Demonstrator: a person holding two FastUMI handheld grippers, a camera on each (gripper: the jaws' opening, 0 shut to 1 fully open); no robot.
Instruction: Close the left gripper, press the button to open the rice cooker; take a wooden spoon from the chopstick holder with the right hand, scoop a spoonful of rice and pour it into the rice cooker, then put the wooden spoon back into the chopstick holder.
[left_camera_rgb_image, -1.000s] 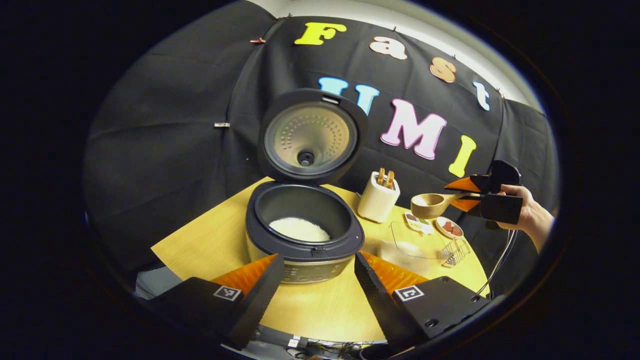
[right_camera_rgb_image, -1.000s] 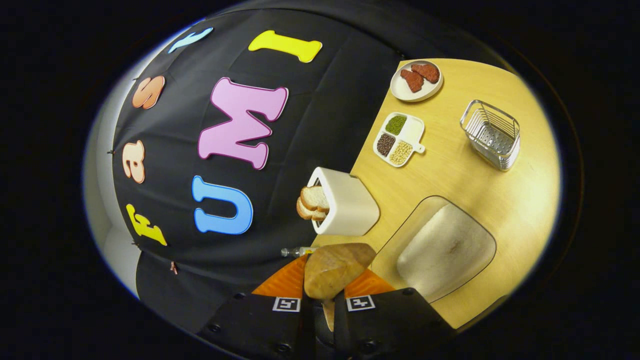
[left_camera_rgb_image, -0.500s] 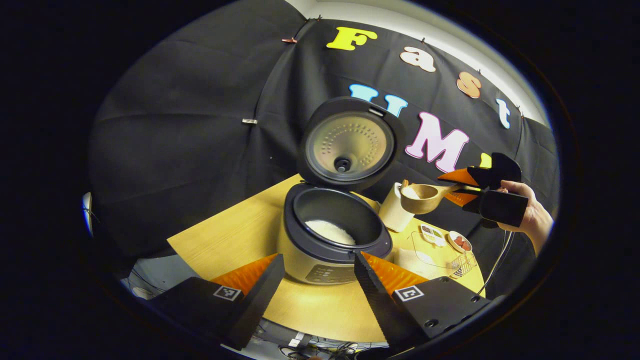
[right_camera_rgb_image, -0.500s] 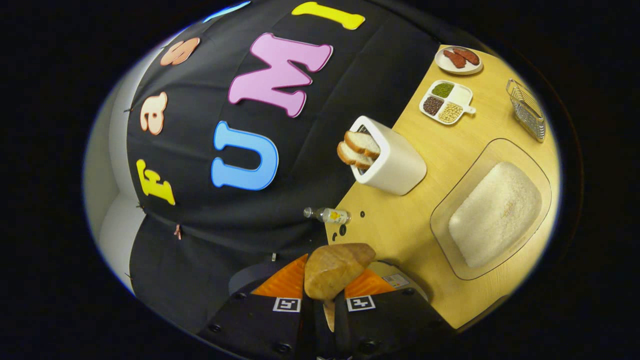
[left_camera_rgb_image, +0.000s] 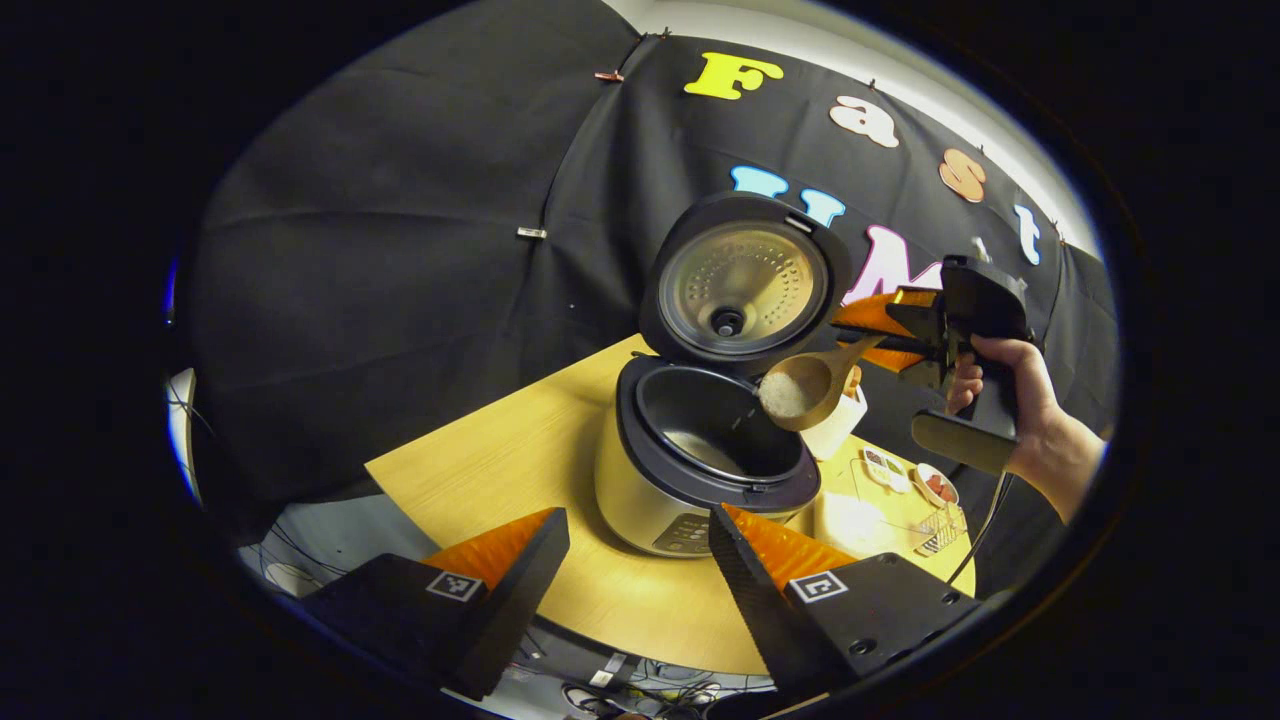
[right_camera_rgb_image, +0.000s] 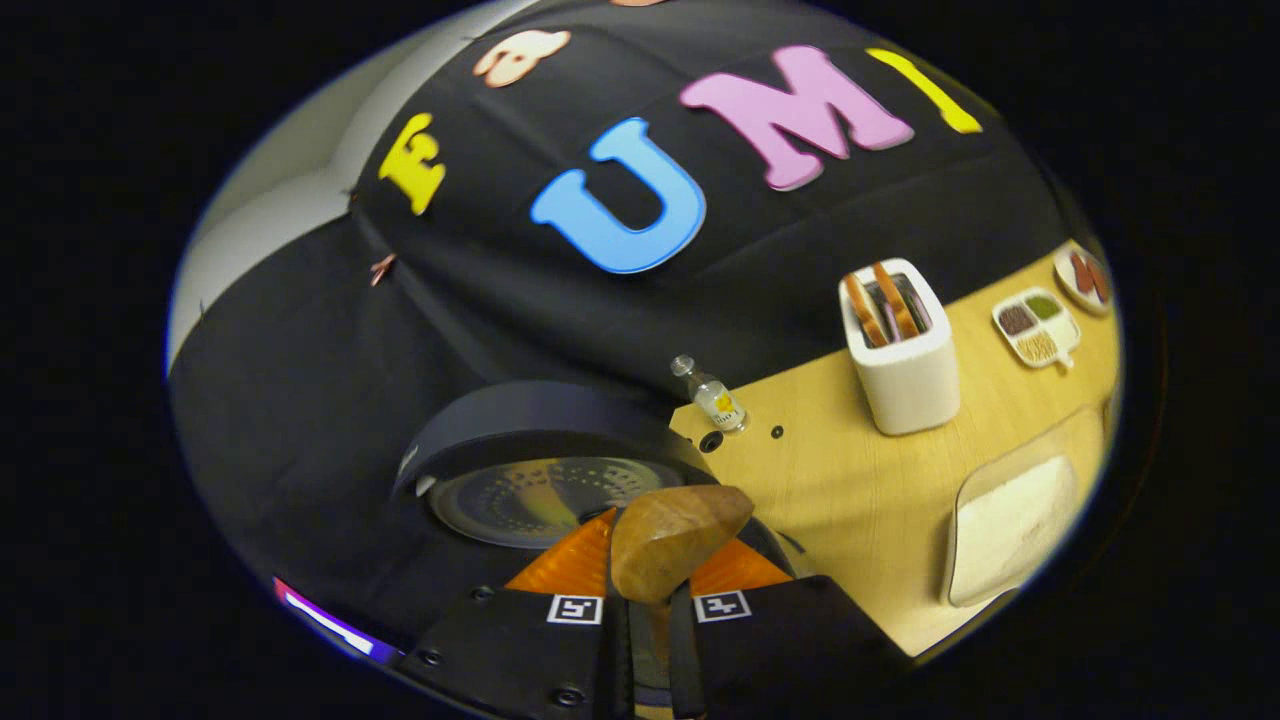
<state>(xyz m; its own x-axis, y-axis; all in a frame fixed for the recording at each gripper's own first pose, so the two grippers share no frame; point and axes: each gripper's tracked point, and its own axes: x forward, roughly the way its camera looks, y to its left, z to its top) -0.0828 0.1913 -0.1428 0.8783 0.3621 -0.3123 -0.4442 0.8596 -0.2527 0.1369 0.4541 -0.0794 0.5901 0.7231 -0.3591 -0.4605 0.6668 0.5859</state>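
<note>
1. Rice, a small white heap (left_camera_rgb_image: 781, 394), sits in the bowl of the light-brown wooden spoon (left_camera_rgb_image: 806, 386), which is tipped over the right rim of the cream rice cooker with a dark round collar (left_camera_rgb_image: 668, 490); a few grains show in the air between spoon and pot.
2. Right gripper (left_camera_rgb_image: 880, 330), seen in the left gripper view held by a person's hand (left_camera_rgb_image: 1010, 385), clamps the spoon's handle between both fingers, the bowl pointing toward the cooker.
3. From the right gripper view the same gripper (right_camera_rgb_image: 648, 560) has its fingers pressed together on the spoon (right_camera_rgb_image: 676, 541), whose rounded back hides what it carries.
4. Left gripper (left_camera_rgb_image: 635, 545) hangs in front of the cooker with its fingers spread wide and nothing between them, apart from the cooker.
5. Cooker lid, dark with a dimpled metal inner plate (left_camera_rgb_image: 742, 288), stands raised behind the pot; the right gripper view shows it (right_camera_rgb_image: 540, 495) just beyond the spoon.
6. Inside the dark inner pot (left_camera_rgb_image: 715, 435) a pale patch of rice lies at the bottom.
7. On the pale wooden table (right_camera_rgb_image: 830, 480) stand a white toaster with two bread slices (right_camera_rgb_image: 900, 345), a small clear bottle with a yellow label (right_camera_rgb_image: 712, 395), a white divided dish of beans (right_camera_rgb_image: 1038, 328) and a clear glass tray of white rice (right_camera_rgb_image: 1015, 520).
8. Which vessel is the chopstick holder I cannot tell.
</note>
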